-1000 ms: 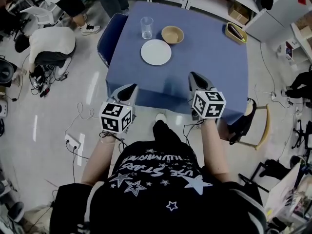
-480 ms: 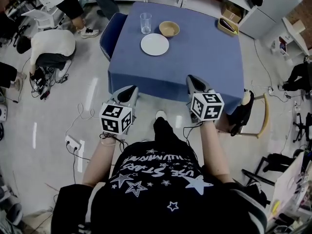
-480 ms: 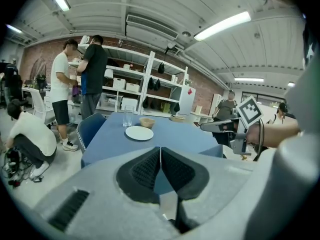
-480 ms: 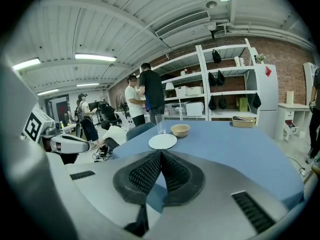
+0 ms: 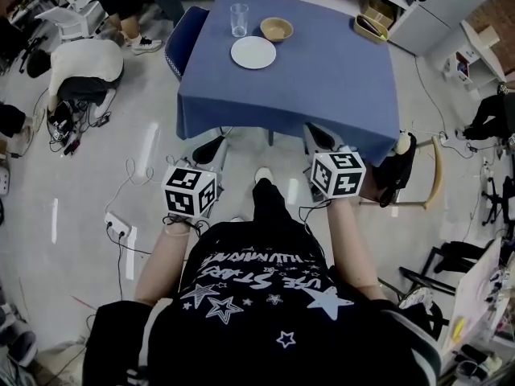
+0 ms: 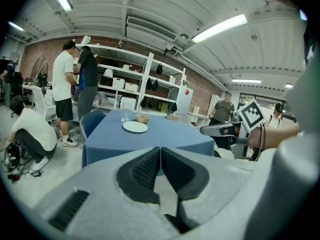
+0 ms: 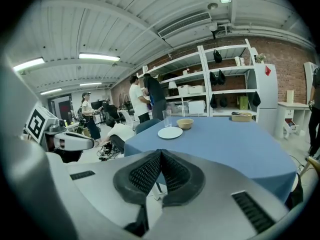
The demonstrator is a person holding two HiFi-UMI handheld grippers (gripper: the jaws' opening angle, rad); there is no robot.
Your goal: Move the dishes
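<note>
A white plate (image 5: 253, 52), a tan bowl (image 5: 276, 29) and a clear glass (image 5: 239, 19) stand together at the far left of the blue-clothed table (image 5: 322, 79). A yellow dish (image 5: 369, 27) sits at its far right corner. My left gripper (image 5: 209, 148) and right gripper (image 5: 317, 136) hang over the floor just short of the table's near edge, both shut and empty. The left gripper view shows the plate (image 6: 135, 127) far beyond the shut jaws (image 6: 160, 151). The right gripper view shows the plate (image 7: 170, 132), bowl (image 7: 185, 123) and glass (image 7: 167, 118) beyond its shut jaws (image 7: 160, 154).
A blue chair (image 5: 183, 34) stands at the table's left side and a wooden chair (image 5: 426, 187) at its near right corner. A person crouches (image 5: 80, 67) at the left among cables; others stand by the shelves (image 6: 130, 86). A power strip (image 5: 119, 230) lies on the floor.
Both grippers have drawn back from over the table's near edge to above the floor. The table and dishes now lie farther away in the head view.
</note>
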